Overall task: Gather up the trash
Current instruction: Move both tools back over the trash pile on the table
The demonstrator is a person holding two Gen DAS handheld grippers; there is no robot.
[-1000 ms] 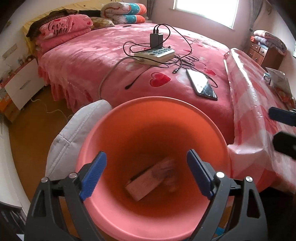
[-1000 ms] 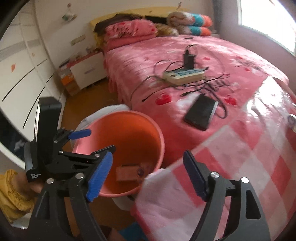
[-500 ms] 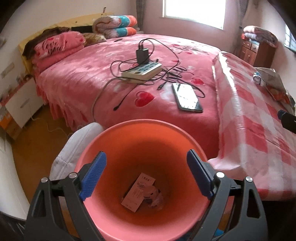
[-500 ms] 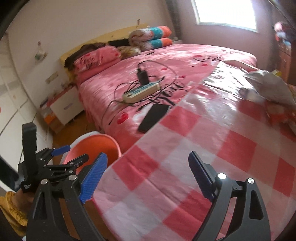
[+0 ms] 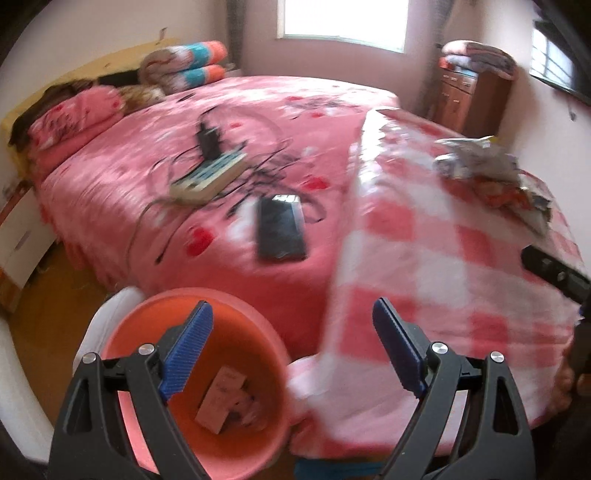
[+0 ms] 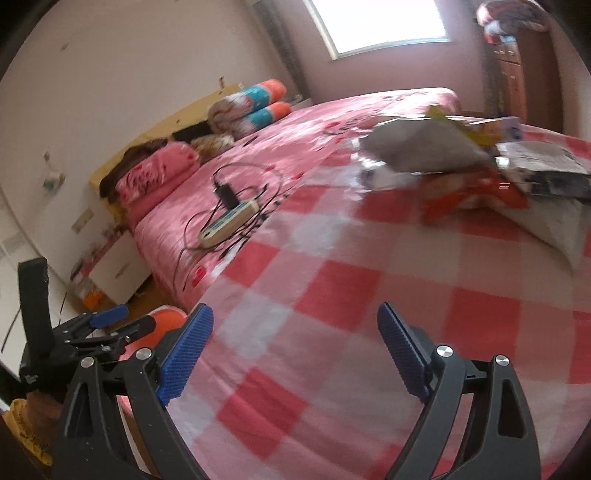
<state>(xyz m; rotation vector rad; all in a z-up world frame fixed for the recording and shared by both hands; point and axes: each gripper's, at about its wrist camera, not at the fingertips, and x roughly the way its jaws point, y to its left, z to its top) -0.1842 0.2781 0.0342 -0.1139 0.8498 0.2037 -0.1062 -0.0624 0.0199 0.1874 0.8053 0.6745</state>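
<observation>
- Your left hand-held gripper hangs with its jaws wide and nothing between them, above the near rim of an orange bucket on the wooden floor.
- In the bucket lie a small carton and some crumpled bits, too blurred to name.
- Your right hand-held gripper is also spread wide and empty, over the red and white checked cloth.
- That cloth covers a counter that stands against the side of the bed.
- The trash pile, papers and wrappers, sits at the far end of the checked cloth, well apart from both grippers.
- On the pink bed cover lie a power strip with tangled cables and a dark phone nearer the bucket.
- Pillows and rolled blankets sit at the head of the bed; a window lights the far wall beside a wooden cabinet.
</observation>
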